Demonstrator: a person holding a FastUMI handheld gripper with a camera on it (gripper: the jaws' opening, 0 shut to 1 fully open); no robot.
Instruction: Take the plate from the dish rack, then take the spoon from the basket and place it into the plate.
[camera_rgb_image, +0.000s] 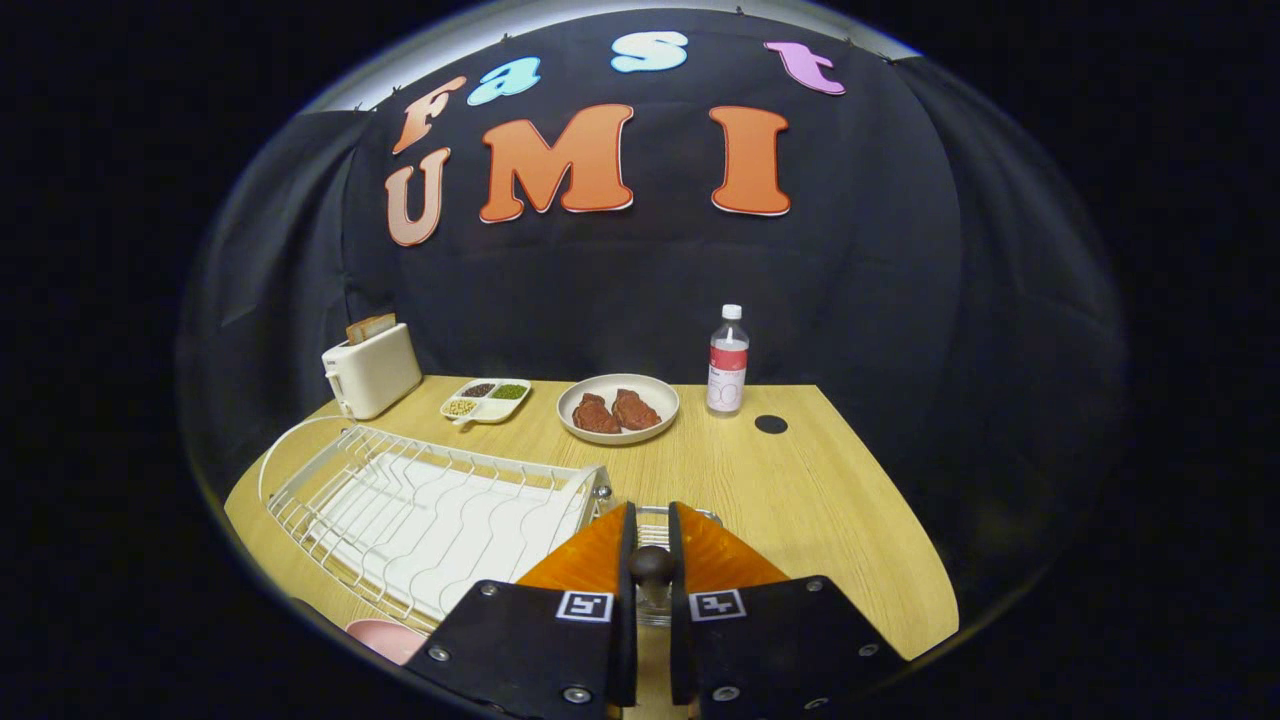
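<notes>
My gripper (651, 512) is low over the near part of the wooden table (820, 500), its fingers drawn close together. Between them sits the dark rounded handle end of the spoon (652, 566), and both fingers press on it. The rest of the spoon is hidden below. Just beyond the fingertips shows the wire rim of the basket (690, 514). The white wire dish rack (430, 510) lies to the left of the fingers with no dish in its slots. A pink plate (385, 638) rests on the table in front of the rack, left of the gripper body and partly cut off.
Along the back of the table stand a white toaster (372, 372) with bread in it, a divided dish of beans (487, 400), a beige plate with two meat pieces (618, 408) and a water bottle (727, 362). A black round hole (771, 424) lies beside the bottle.
</notes>
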